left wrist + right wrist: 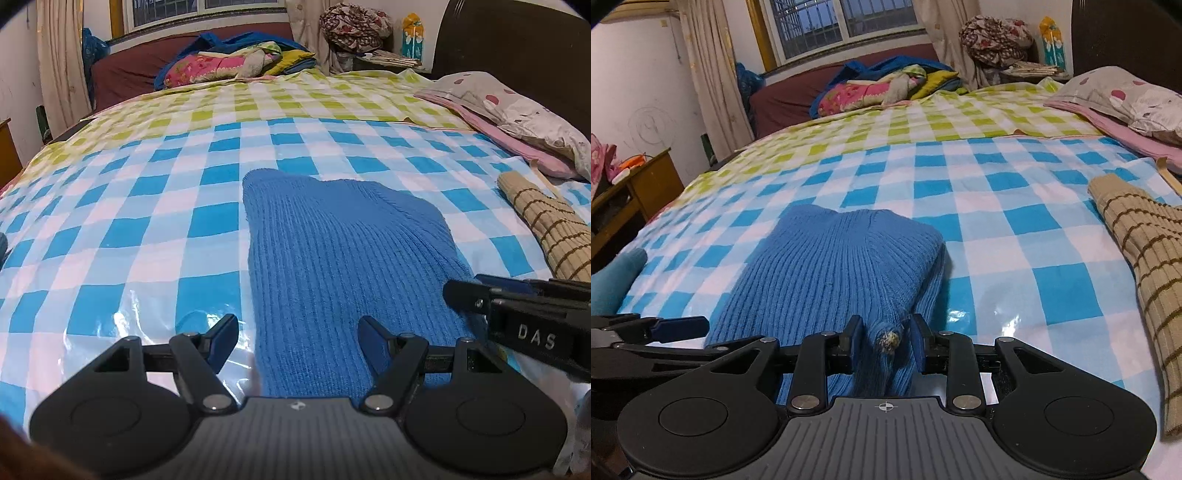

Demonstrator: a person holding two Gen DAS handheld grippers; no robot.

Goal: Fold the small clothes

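1. The blue sweater [831, 266] lies on the checked sheet [1015, 221], directly ahead of both claws, with its long axis running away from them toward the collar.
2. The right claw [886, 341] is seen half parted around a bunched blue cuff or hem at the sweater's near right edge. The left pad seems to touch the knit and a thin gap shows at the right pad, so it cannot be told whether the fabric is gripped or only lies between the jaws.
3. The left claw [298, 341] is held wide and empty above the near edge of the sweater; its right finger is over the knit, its left finger over bare sheet.
4. The right claw is judged the nearer to the cloth, since fabric already lies between its jaws. A lengthwise fold would call for the near edge to be carried forward toward the collar.
5. The sweater looks ribbed, thick and soft, already narrowed to a long flat panel with sides tucked in.
6. A tan striped garment [1145, 266] lies off to the right of both claws, apart from the sweater.
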